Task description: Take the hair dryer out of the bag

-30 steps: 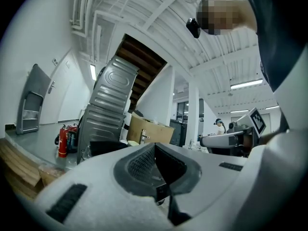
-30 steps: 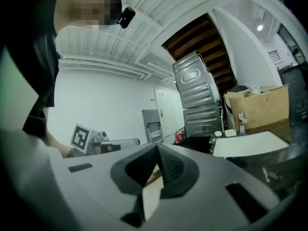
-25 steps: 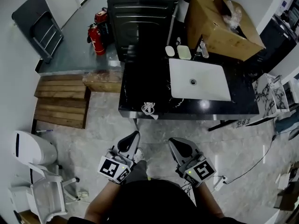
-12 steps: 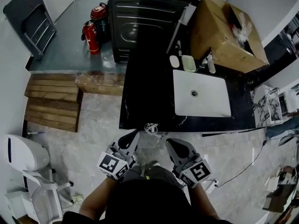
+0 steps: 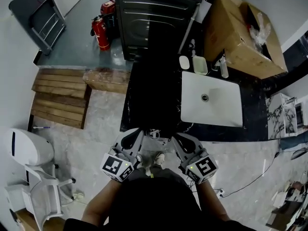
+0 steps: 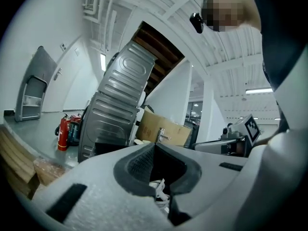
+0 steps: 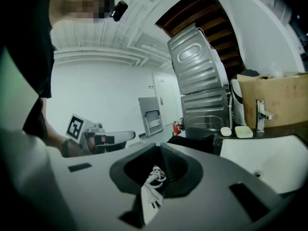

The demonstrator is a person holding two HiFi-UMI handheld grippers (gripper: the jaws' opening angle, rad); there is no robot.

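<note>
A black bag [image 5: 156,81] lies on the black counter [image 5: 132,109], left of the sink; it also shows as a dark shape in the right gripper view [image 7: 192,141]. A white cord with a plug [image 5: 154,133] hangs at the counter's front edge, and it appears through the jaw gaps [image 7: 153,178] [image 6: 159,189]. No hair dryer is visible. My left gripper [image 5: 136,134] [image 6: 154,146] and right gripper [image 5: 179,137] [image 7: 158,147] are both shut and empty, on either side of the cord at the counter's edge.
A white sink [image 5: 211,100] with a faucet [image 5: 224,66] fills the counter's right half, with soap dishes [image 5: 199,65] behind it. A cardboard box [image 5: 240,32] and a metal appliance [image 5: 154,8] stand at the back. A fire extinguisher [image 5: 100,32], wooden pallet [image 5: 60,97] and white chair [image 5: 43,196] are left.
The person has stepped up to the counter. Both grippers moved forward and now reach its front edge beside the white cord. Their jaws stayed shut.
</note>
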